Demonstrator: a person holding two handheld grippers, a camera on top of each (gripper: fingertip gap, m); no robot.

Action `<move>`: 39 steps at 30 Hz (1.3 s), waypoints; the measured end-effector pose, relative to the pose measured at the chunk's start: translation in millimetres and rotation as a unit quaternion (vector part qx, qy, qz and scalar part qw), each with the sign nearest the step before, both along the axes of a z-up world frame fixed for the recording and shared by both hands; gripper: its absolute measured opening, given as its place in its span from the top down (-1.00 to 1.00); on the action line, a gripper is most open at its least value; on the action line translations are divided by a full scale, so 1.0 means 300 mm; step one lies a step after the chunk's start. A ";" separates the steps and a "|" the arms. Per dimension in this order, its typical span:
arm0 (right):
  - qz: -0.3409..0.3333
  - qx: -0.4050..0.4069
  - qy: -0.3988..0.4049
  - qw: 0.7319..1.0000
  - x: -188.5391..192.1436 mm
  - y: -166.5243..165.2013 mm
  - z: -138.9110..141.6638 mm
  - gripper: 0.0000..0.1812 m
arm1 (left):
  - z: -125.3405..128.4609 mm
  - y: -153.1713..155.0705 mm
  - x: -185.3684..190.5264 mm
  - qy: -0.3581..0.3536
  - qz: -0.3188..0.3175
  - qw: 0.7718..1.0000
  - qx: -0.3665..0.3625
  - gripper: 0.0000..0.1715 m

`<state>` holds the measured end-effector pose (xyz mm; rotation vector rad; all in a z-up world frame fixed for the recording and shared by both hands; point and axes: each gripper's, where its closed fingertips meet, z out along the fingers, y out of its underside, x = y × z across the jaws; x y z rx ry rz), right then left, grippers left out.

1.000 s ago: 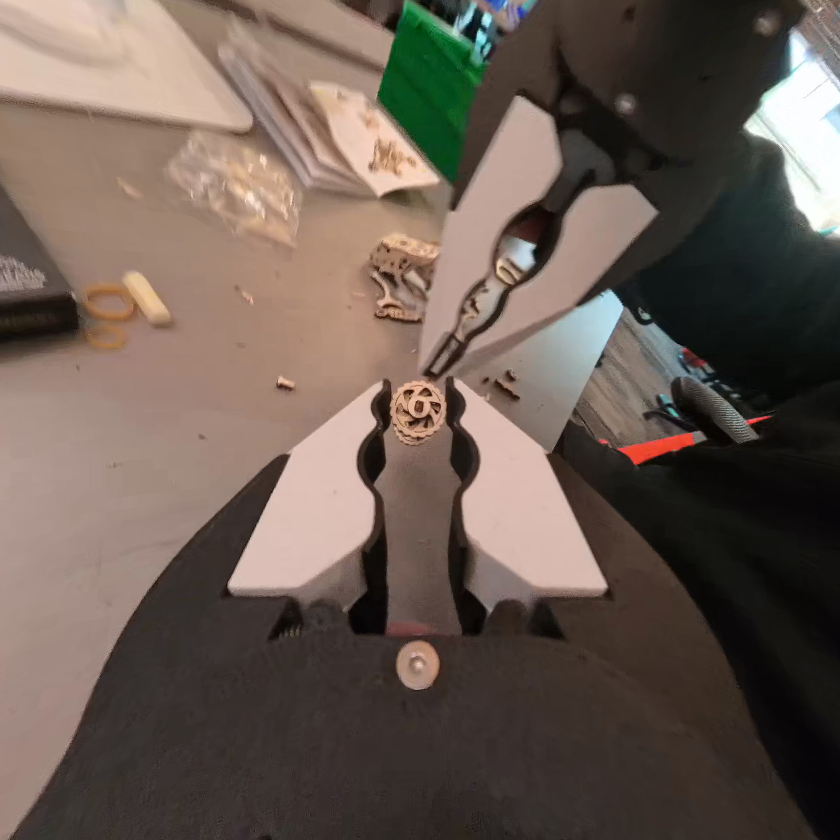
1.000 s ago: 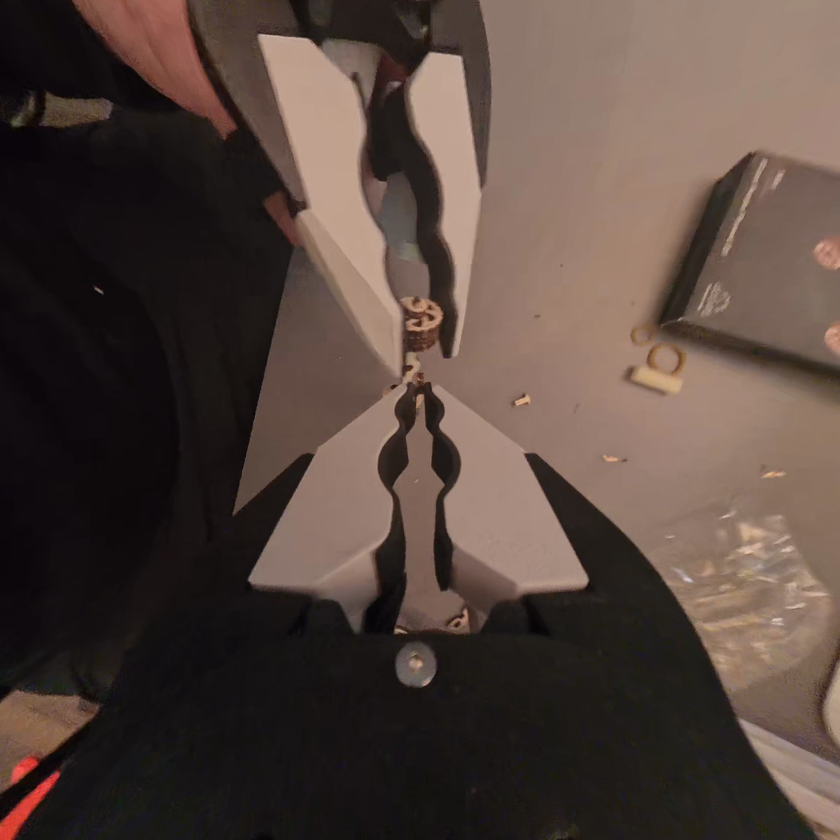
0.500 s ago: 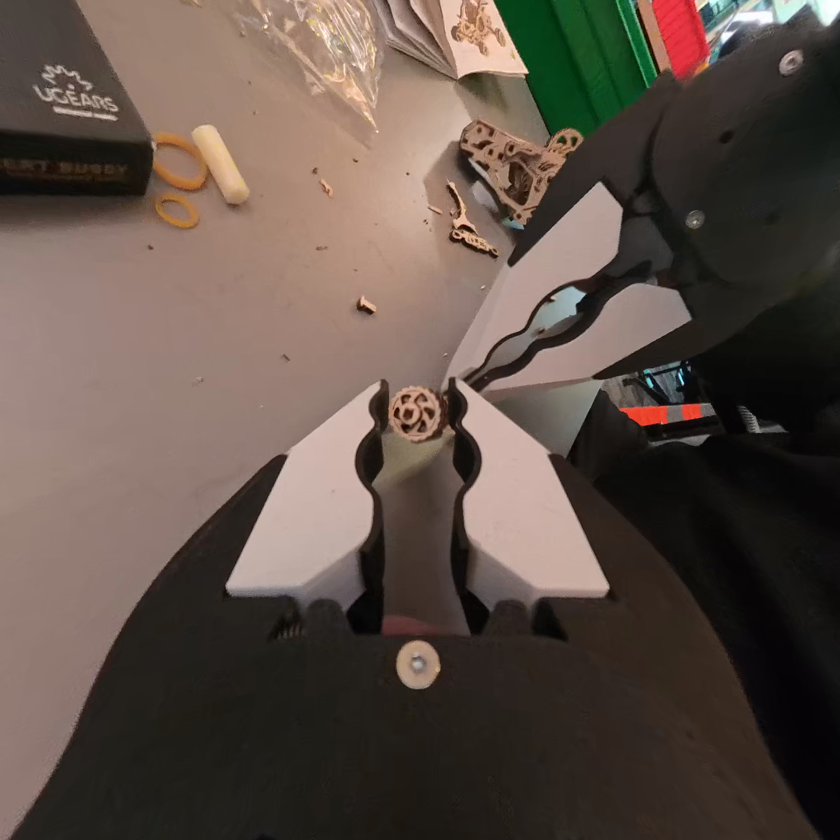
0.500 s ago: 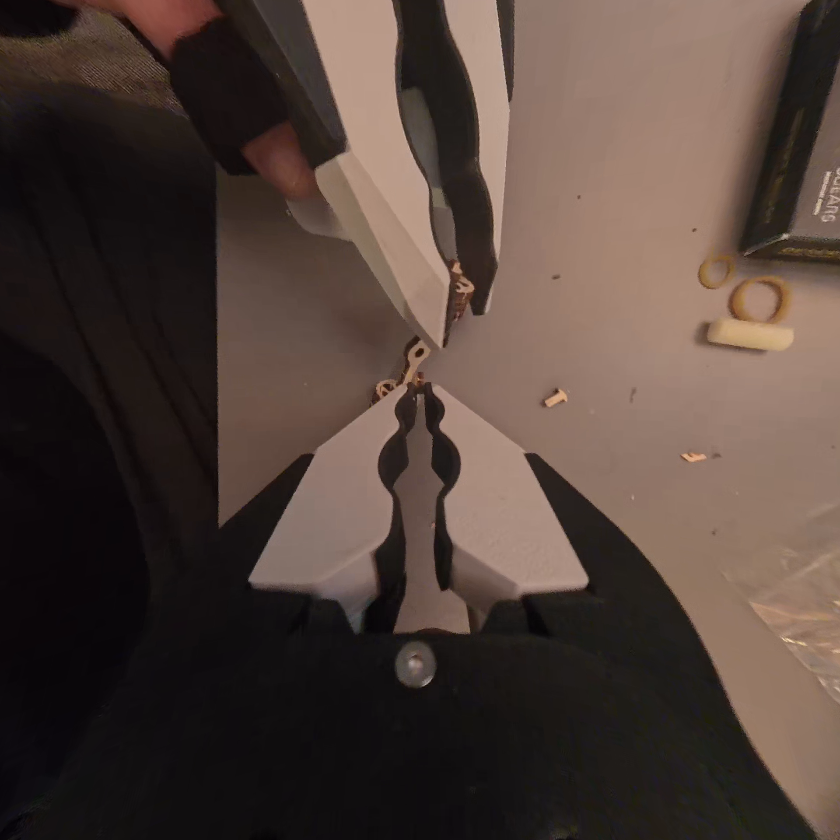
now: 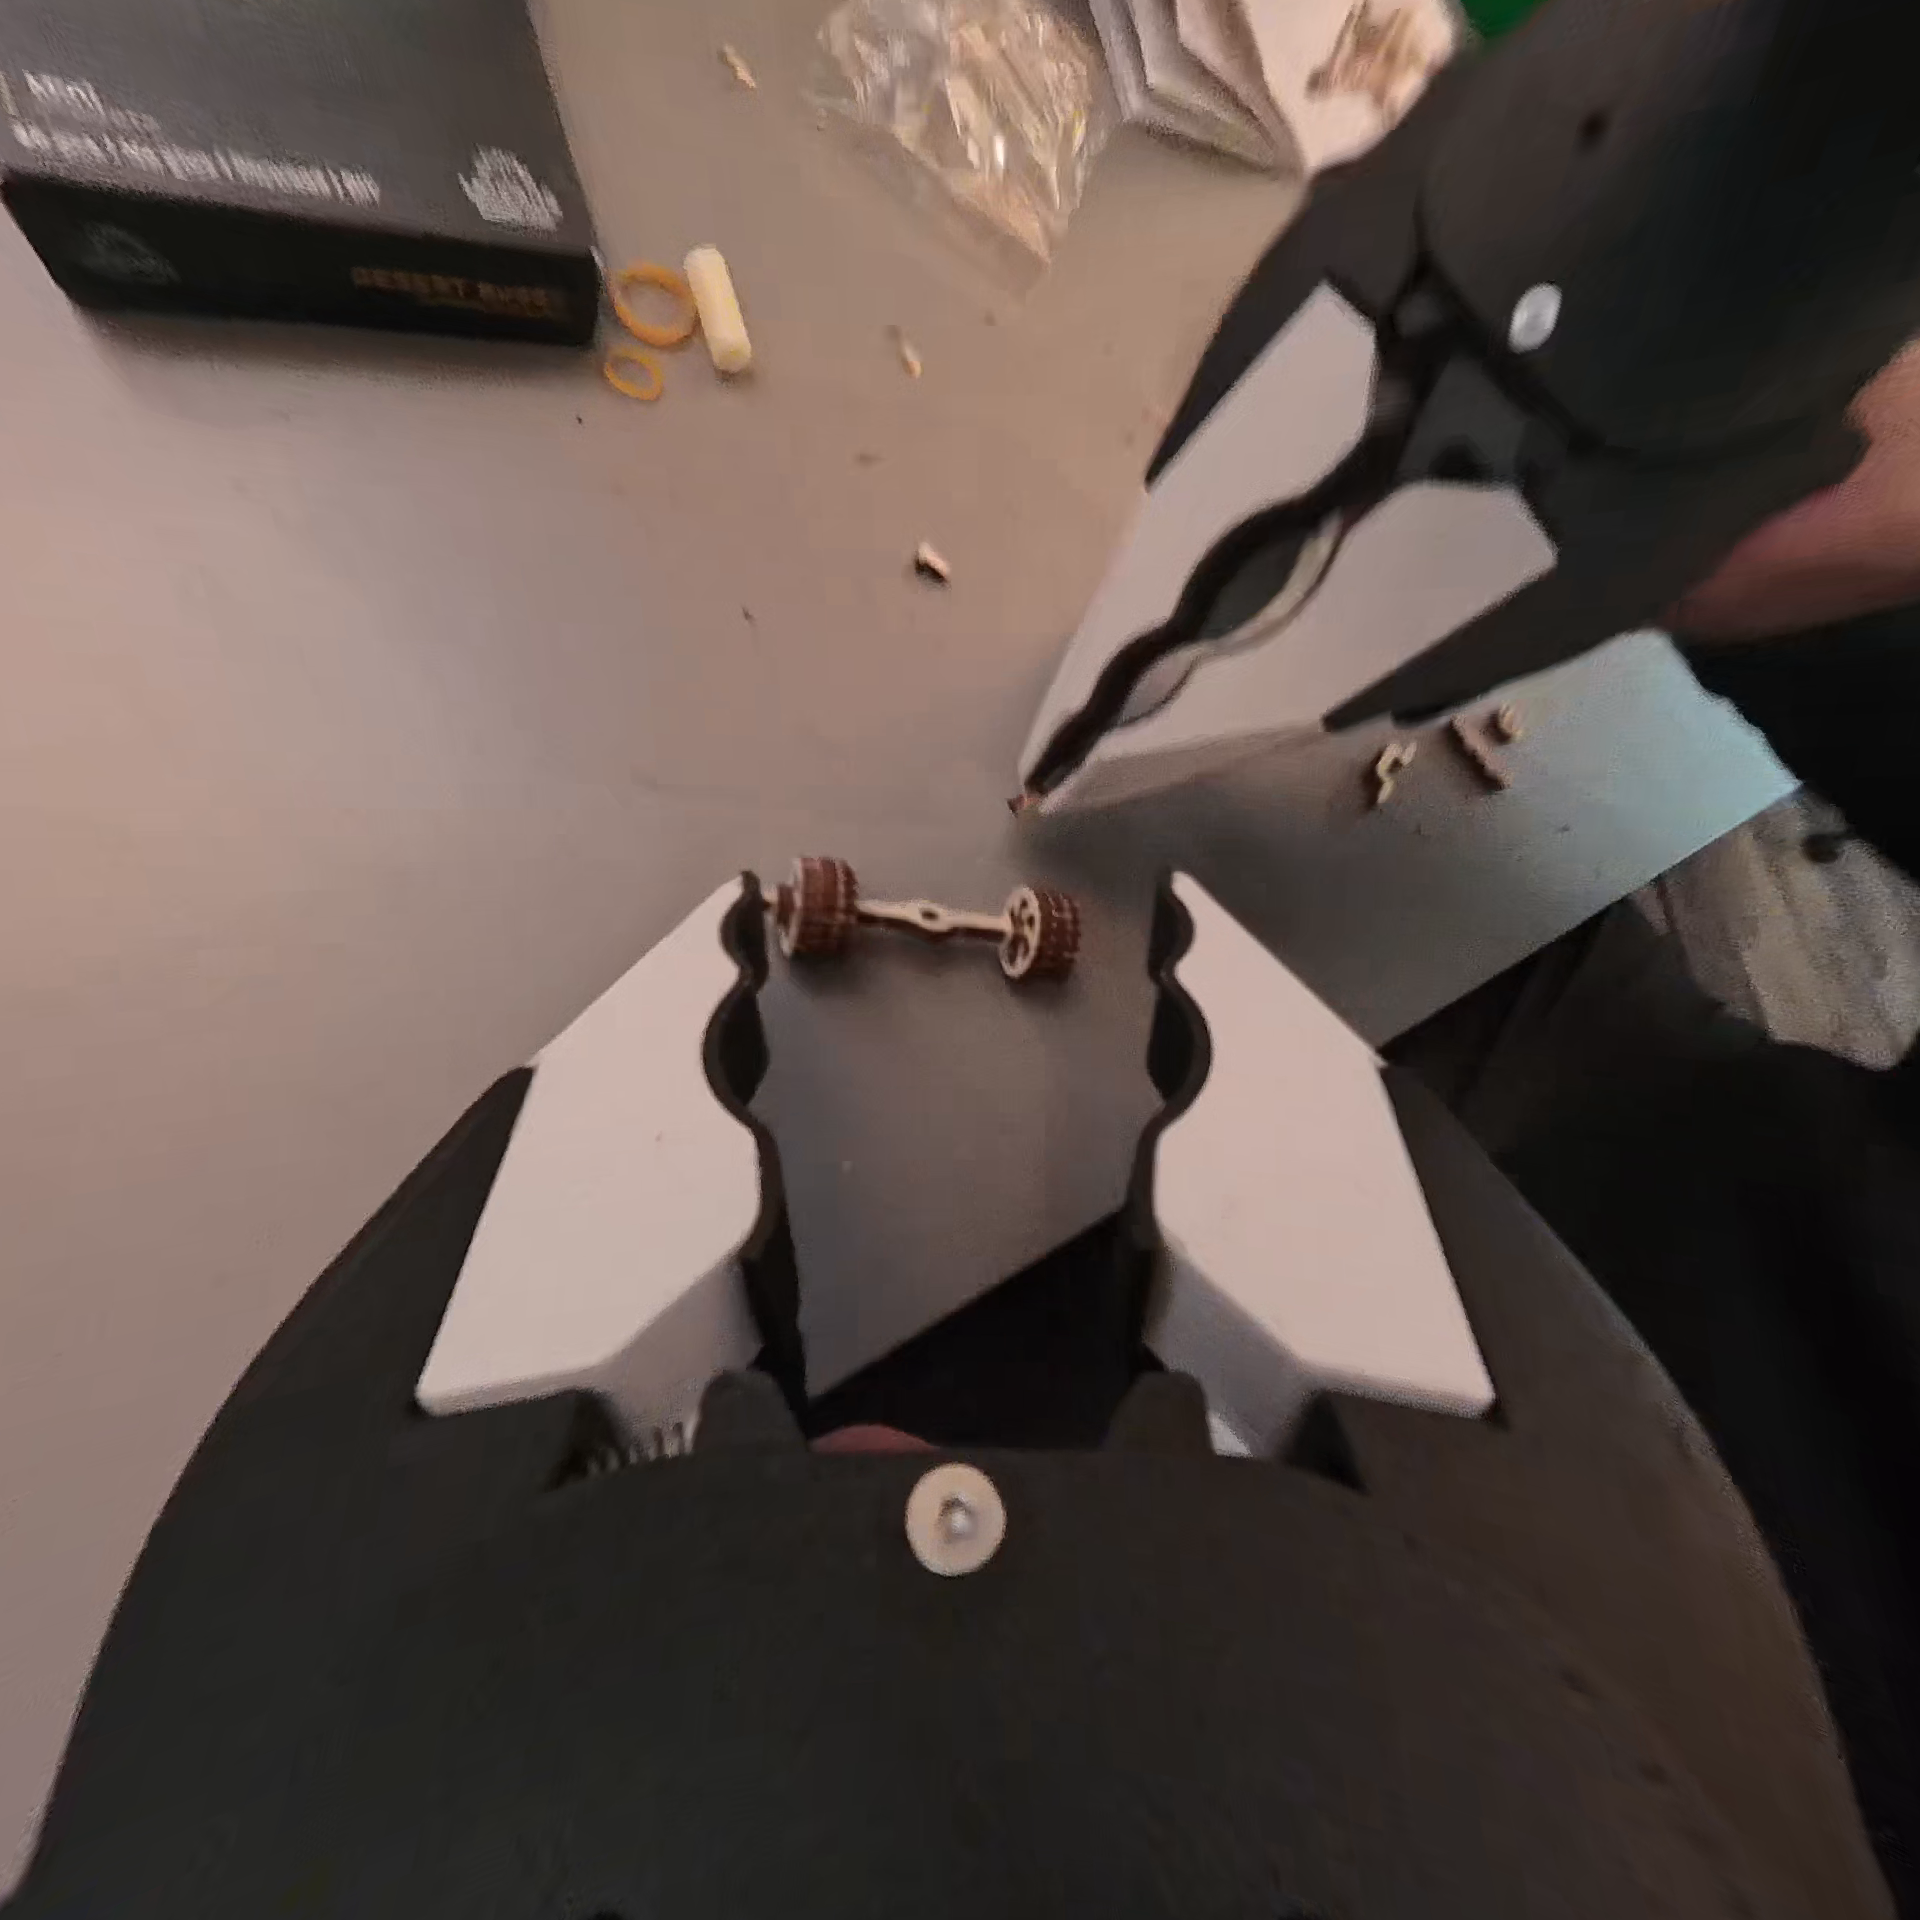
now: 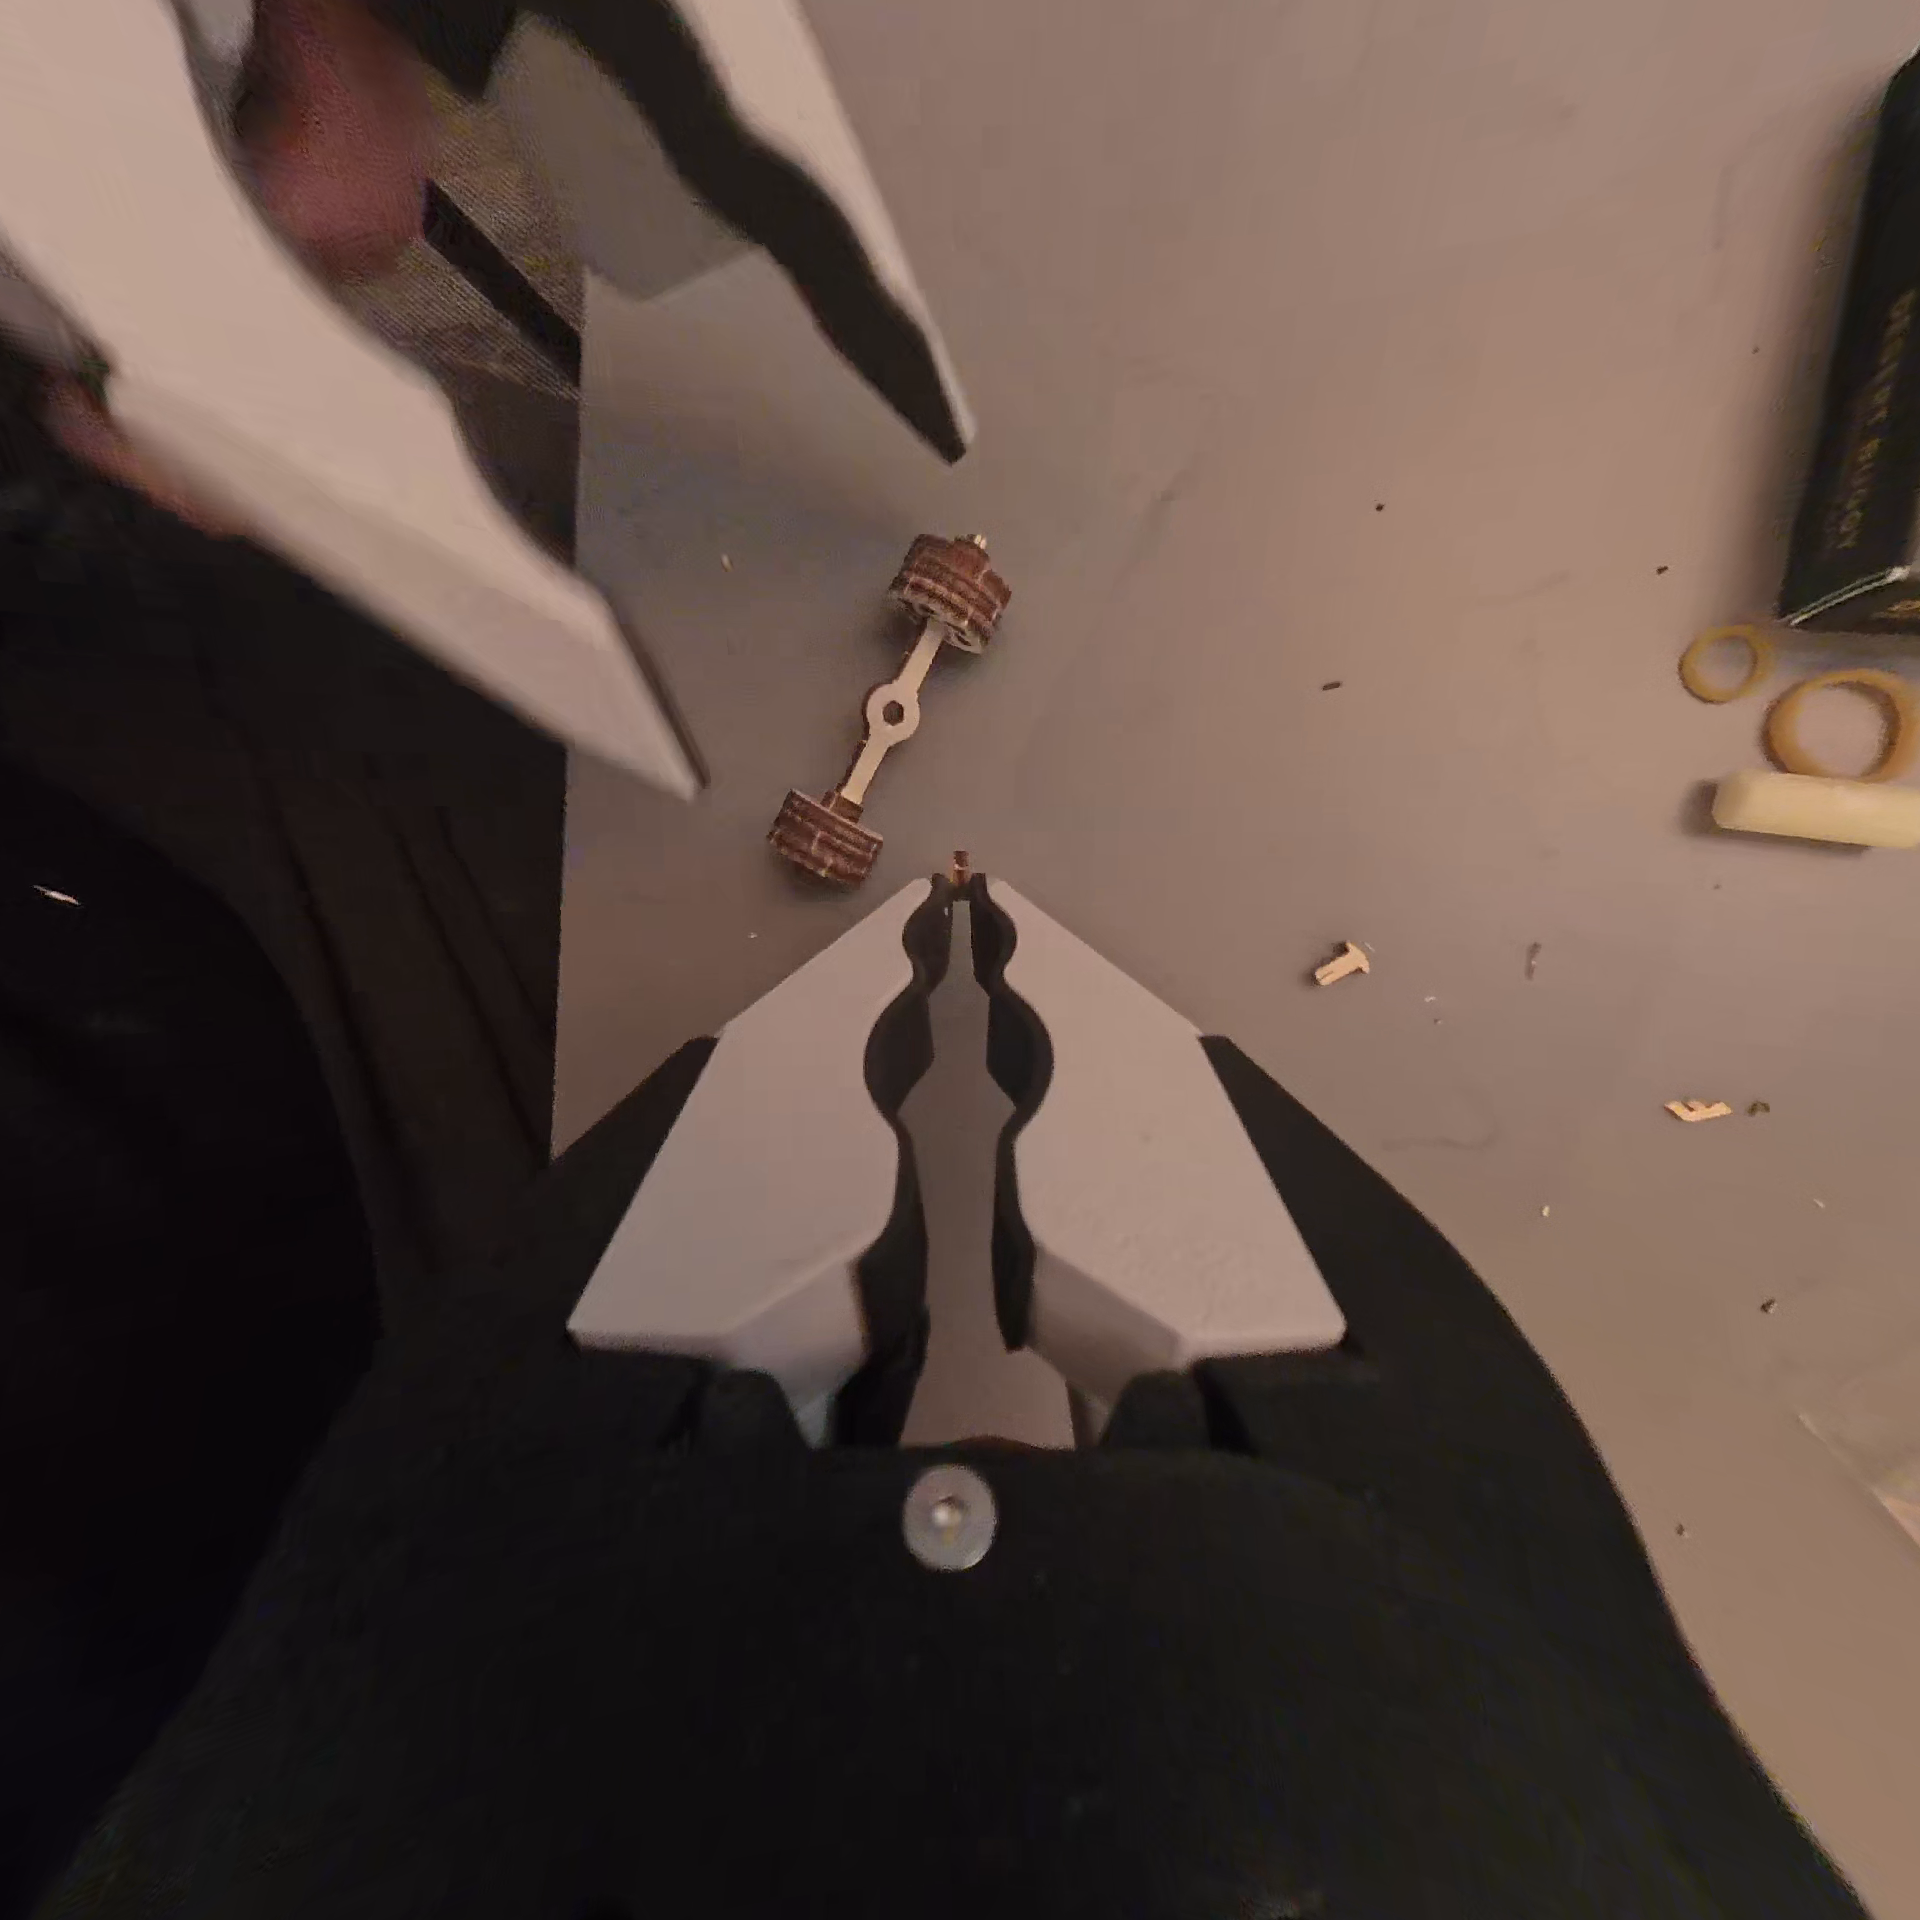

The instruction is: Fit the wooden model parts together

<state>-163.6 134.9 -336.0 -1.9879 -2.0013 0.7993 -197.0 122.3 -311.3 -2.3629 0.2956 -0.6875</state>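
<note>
Here, in the left wrist view, the left claw [image 5: 956,894] stands wide and holds nothing; the wooden axle with two toothed wheels [image 5: 928,918] lies flat on the grey desk [image 5: 312,675] just beyond its tips, the left wheel almost against the left fingertip. To the right and farther off, the right claw [image 5: 1029,795] reaches down toward the desk, its fingers nearly together, with a tiny brown bit at the tip. Far left sits a black box [image 5: 281,166], and beside it two rubber rings [image 5: 649,322] and a pale stick [image 5: 717,307]. A crumpled clear bag [image 5: 966,94] lies at the far edge, and small wood scraps [image 5: 1439,753] rest near the desk's right corner. In the right wrist view, the right claw [image 6: 961,883] is narrow, pinching a small wooden peg [image 6: 961,862] at its tips. The axle with wheels [image 6: 891,712] lies just ahead of it on the desk [image 6: 1351,364], apart from both claws. The left claw [image 6: 821,613] enters from the upper left, spread wide above the axle. To the right lie the rubber rings [image 6: 1839,722], the pale stick [image 6: 1813,810], a corner of the black box [image 6: 1860,416] and a loose peg [image 6: 1342,963].
</note>
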 end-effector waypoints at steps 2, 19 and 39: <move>0.005 -0.013 0.012 1.000 -0.010 -0.010 0.007 0.99 | -0.046 -0.036 0.015 0.038 -0.004 0.999 -0.009 -0.04; 0.129 -0.005 0.020 0.991 -0.068 -0.035 0.001 0.99 | -0.132 0.017 0.044 0.153 -0.047 0.986 0.036 0.09; 0.302 0.064 -0.047 0.950 -0.061 -0.043 -0.006 1.00 | -0.130 0.033 0.077 0.146 -0.054 0.986 0.063 0.10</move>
